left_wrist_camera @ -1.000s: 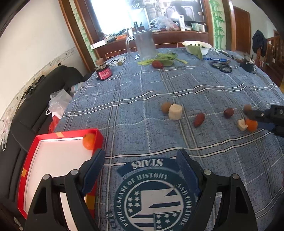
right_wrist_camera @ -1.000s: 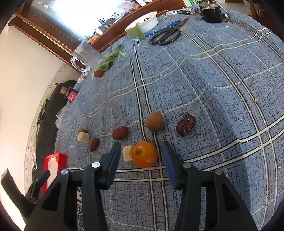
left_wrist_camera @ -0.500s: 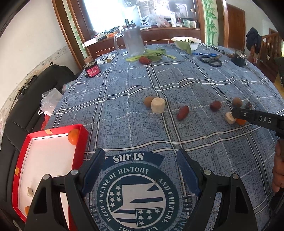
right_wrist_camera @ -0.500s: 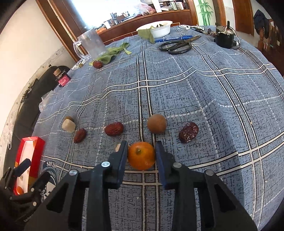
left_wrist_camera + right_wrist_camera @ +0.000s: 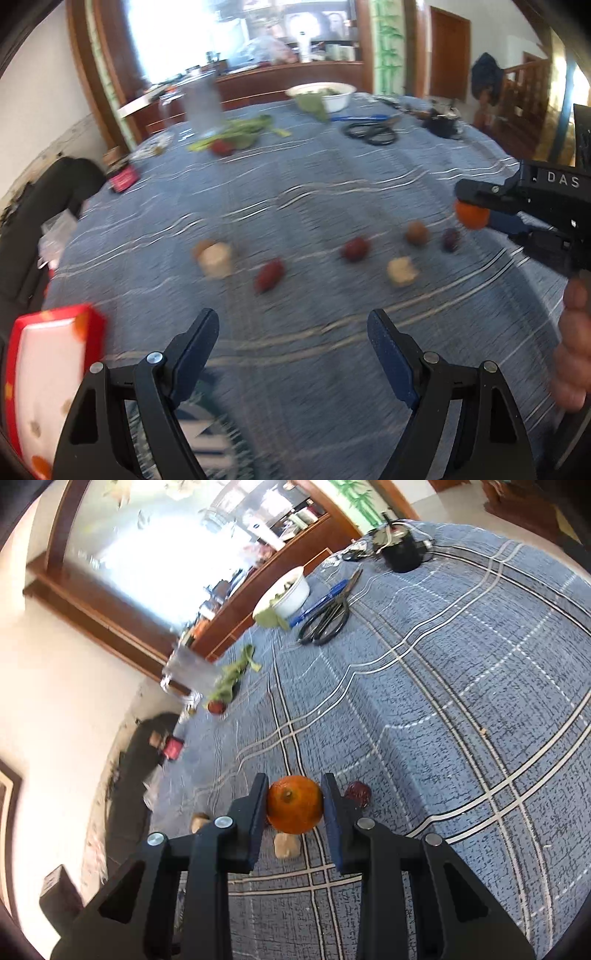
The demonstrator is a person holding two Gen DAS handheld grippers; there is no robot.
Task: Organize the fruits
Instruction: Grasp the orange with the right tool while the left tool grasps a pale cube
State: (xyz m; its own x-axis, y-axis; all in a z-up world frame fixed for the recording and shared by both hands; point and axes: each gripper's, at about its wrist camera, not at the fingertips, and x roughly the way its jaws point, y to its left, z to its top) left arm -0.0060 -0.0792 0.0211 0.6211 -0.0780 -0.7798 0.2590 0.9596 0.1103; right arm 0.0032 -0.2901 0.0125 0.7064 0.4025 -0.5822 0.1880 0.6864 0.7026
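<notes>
1. A small orange (image 5: 294,808) is being gripped between the two fingers of the right hand-held gripper (image 5: 294,806), with a blue pad pressed against each side of it.
2. The orange is being held clear of the blue checked cloth on the worktop (image 5: 461,709); in the left wrist view it (image 5: 471,215) is being seen at the tip of the right hand-held gripper (image 5: 476,206), above the row of loose fruits.
3. The left hand-held gripper (image 5: 293,343) is being kept wide apart with nothing between its fingers, low over the near part of the cloth.
4. A pale chunk (image 5: 286,844) and a dark red date (image 5: 357,792) are being left on the cloth just under and beside the lifted orange.
5. Other pieces are being shown spread along the cloth in the left wrist view: a pale cylinder (image 5: 215,259), a red date (image 5: 270,278), another reddish fruit (image 5: 355,249) and a brown round fruit (image 5: 417,233).
6. A red tray (image 5: 88,325) with a white floor is being seen at the left edge of the worktop, with an orange piece at its near corner; the view is blurred there.
7. Scissors (image 5: 325,624) and a white bowl (image 5: 286,594) are being seen far back on the cloth.
</notes>
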